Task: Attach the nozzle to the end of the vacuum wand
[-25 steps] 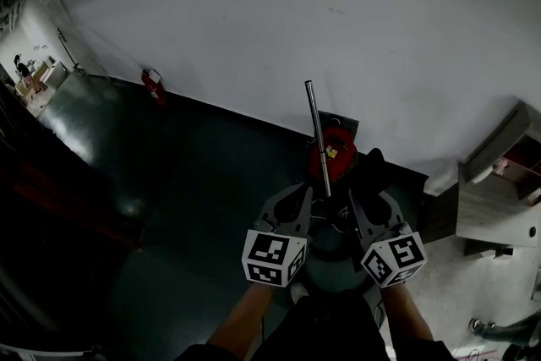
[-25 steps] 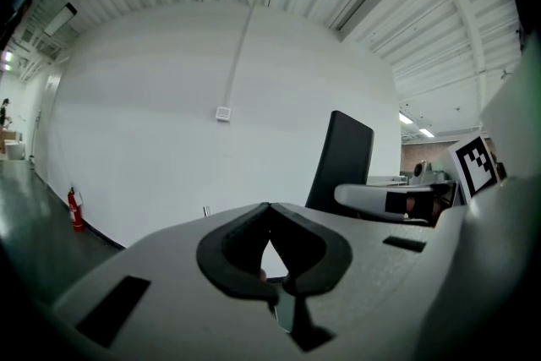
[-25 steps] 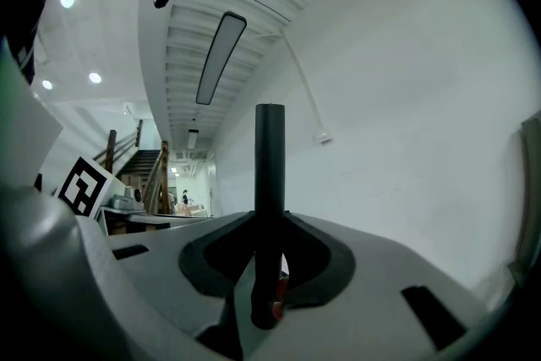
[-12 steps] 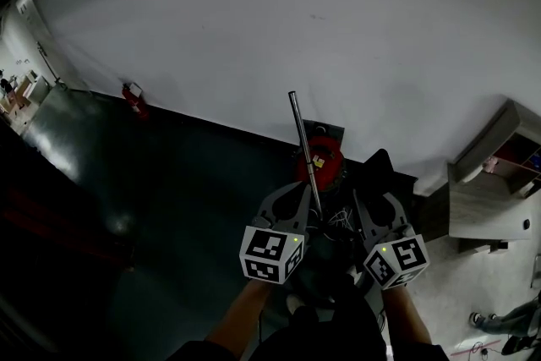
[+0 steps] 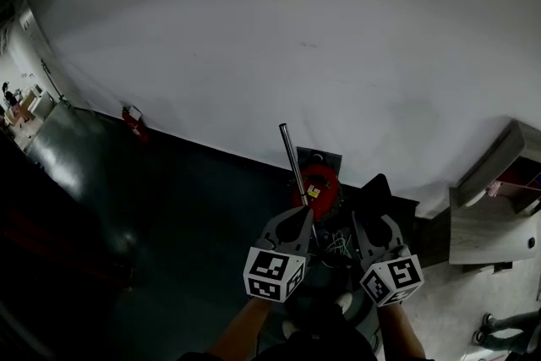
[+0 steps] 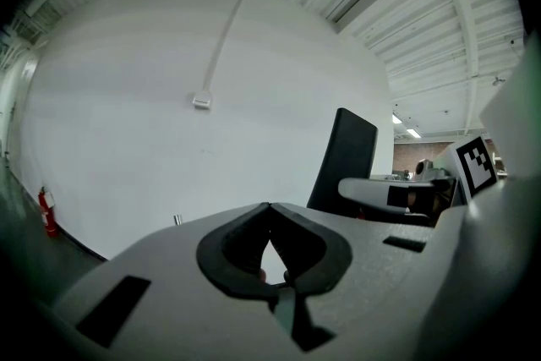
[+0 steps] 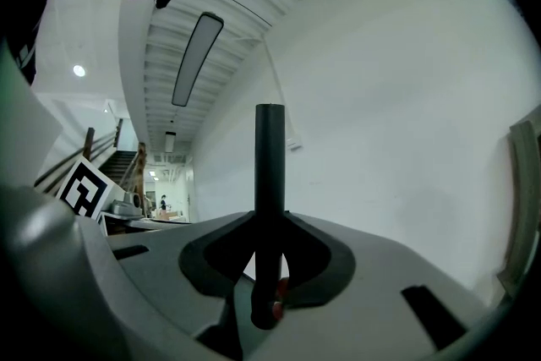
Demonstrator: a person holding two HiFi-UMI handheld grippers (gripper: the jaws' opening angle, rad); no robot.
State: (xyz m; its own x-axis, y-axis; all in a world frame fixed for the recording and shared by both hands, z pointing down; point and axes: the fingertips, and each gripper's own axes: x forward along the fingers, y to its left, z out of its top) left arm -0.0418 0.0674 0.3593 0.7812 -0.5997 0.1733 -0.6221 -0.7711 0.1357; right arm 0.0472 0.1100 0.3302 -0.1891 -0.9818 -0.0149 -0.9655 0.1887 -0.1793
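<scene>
In the head view the wand point(image 5: 292, 158) slants up toward the wall with its end bare, so the nozzle point(image 5: 377, 188), just to its right, is not yet attached. In the left gripper view the left gripper point(image 6: 269, 209) is closed on nothing. In the right gripper view the right gripper point(image 7: 270, 220) clamps the nozzle, its long axis upright and pointing up.
</scene>
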